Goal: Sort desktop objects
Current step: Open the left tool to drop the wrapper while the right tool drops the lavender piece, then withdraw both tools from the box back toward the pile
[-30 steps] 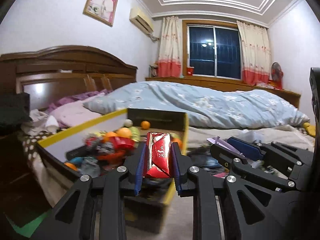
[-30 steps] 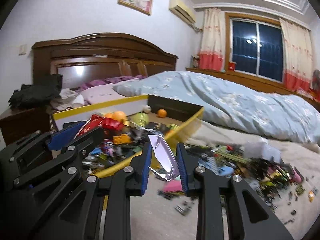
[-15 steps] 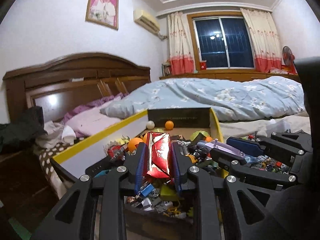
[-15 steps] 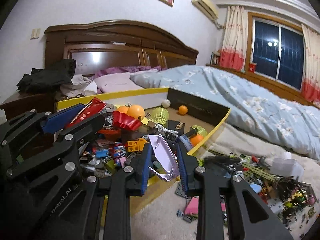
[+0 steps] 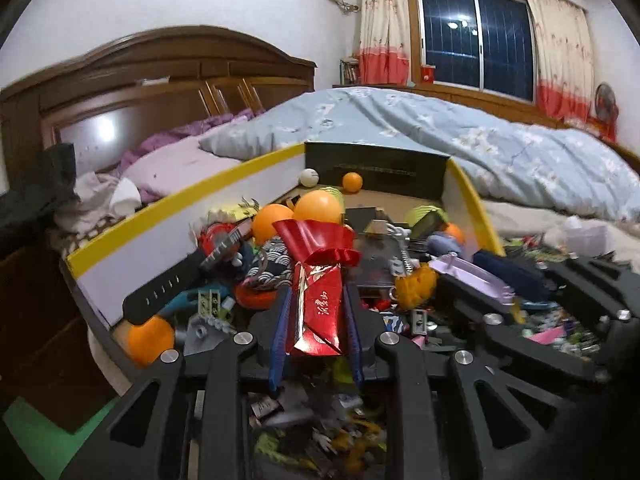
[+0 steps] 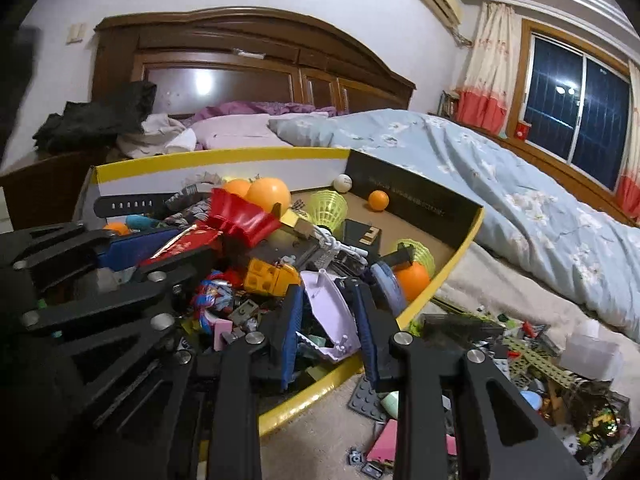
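A wide bed [image 6: 520, 208] under a pale blue floral quilt fills the room, with a dark wooden headboard [image 6: 256, 56] behind. On the bed sits a large open cardboard box [image 6: 248, 158] with a yellow rim and a black end wall, heaped with toys: orange balls [image 5: 320, 206], a white ball [image 6: 343, 182], yellow-green shuttlecocks [image 6: 328, 206], a black watch strap [image 5: 168, 290] and building bricks. More loose bricks and parts [image 6: 540, 360] lie scattered on the bedding just right of the box.

Both tools tilt downward over the near end of the box, side by side. The left gripper [image 5: 316, 316] reaches in over the heap, its blue-padded fingers [image 5: 280, 328] clenched on a red foil packet [image 5: 318, 308] printed with gold characters, which stands upright between them with its crumpled top flaring above the tips. The right gripper [image 6: 328, 312] hangs over the yellow rim at the box's near right corner, its fingers [image 6: 366, 320] grasping a pale lilac plastic piece [image 6: 332, 312], a curved shell-like part with small pegs, held on edge above the toys.
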A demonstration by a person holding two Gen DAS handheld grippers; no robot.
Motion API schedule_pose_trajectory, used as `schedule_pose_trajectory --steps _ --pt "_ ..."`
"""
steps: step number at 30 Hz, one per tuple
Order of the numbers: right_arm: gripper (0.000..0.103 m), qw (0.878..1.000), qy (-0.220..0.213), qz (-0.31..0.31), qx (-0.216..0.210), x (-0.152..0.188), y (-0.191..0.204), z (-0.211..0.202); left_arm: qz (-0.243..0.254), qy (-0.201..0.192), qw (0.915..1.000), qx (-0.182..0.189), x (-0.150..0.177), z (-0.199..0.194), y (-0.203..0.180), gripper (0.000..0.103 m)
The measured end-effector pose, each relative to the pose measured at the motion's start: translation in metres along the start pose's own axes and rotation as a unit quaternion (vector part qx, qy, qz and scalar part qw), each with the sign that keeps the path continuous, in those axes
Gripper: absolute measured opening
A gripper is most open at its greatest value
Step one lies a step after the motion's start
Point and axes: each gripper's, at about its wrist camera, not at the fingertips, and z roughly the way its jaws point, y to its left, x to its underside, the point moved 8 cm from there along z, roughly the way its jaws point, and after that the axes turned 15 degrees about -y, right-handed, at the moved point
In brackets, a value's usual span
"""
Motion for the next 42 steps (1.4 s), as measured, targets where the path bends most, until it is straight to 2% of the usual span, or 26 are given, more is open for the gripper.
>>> schedule_pose_trajectory --steps 9,13,16,19,24,26,29,35,37,42 --pt "0.028 1.000 -0.011 0.014 0.002 0.001 -0.003 -0.001 0.001 -0.001 0.9998 -0.022 0.000 -0.003 0.004 0.032" --pt "0.030 1.000 -0.013 0.016 0.003 0.001 -0.002 0.000 0.013 0.000 0.9985 -0.053 0.001 -0.003 0.010 0.038" --pt "0.034 1.000 -0.003 0.005 0.010 -0.001 0.001 0.004 0.023 0.020 0.9958 -0.087 0.002 0.003 0.021 0.044" --pt "0.037 1.000 0.007 -0.003 0.014 -0.004 0.004 0.010 0.010 0.024 0.9951 -0.095 0.001 0.004 0.028 0.045" --pt "0.047 1.000 0.004 -0.001 0.022 -0.002 0.001 0.007 0.025 -0.002 0.9919 -0.124 -0.004 -0.002 0.030 0.045" --pt "0.063 1.000 -0.003 -0.007 0.028 -0.006 0.000 0.002 0.020 -0.021 0.9888 -0.146 -0.007 -0.010 0.037 0.045" --pt "0.076 0.999 -0.032 -0.011 0.030 -0.015 0.001 -0.005 0.010 -0.029 0.9877 -0.153 -0.012 -0.018 0.046 0.046" --pt "0.080 0.998 -0.046 -0.008 0.034 -0.022 0.007 -0.016 -0.009 -0.037 0.9878 -0.151 -0.015 -0.033 0.060 0.055" --pt "0.081 0.998 -0.053 -0.014 0.041 -0.025 0.008 -0.020 -0.010 -0.041 0.9871 -0.154 -0.016 -0.035 0.061 0.061" --pt "0.081 0.995 -0.068 -0.012 0.072 -0.034 0.007 -0.034 -0.005 -0.062 0.9860 -0.155 -0.024 -0.049 0.060 0.062"
